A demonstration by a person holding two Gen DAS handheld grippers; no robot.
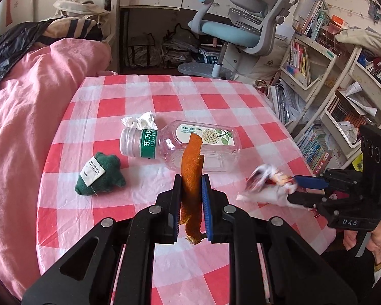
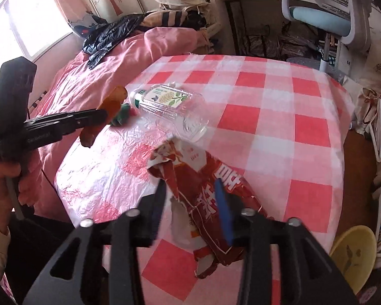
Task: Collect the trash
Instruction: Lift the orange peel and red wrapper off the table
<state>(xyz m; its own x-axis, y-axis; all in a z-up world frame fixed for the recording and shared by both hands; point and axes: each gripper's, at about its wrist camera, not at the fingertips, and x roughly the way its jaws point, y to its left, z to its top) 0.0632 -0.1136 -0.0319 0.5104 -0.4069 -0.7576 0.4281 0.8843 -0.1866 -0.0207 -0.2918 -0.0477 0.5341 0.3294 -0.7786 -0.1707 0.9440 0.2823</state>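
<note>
Pink-and-white checked cloth is covering the round table [image 1: 165,94], with a pink-quilted bed [image 1: 25,106] lying just beside it and a grey-and-blue desk chair [image 1: 243,25] standing beyond. Over the near edge, the left gripper [image 1: 191,190] is clamping an orange peel strip [image 1: 191,157] between its jaws, the peel standing upright and lifted clear of the cloth. To its right, the right gripper [image 2: 193,198] is pinching a torn red snack wrapper [image 2: 210,203], which is hanging crumpled above the table. Further out, an empty clear plastic bottle [image 1: 180,145] is lying on its side on the cloth, uncapped neck pointing left. A crumpled white tissue [image 1: 139,120] is sitting just behind the bottle's neck, touching it or nearly so. A small green plush toy [image 1: 99,174] is resting left of the bottle. A yellow basin [image 2: 353,249] is sitting on the floor beside the table.
</note>
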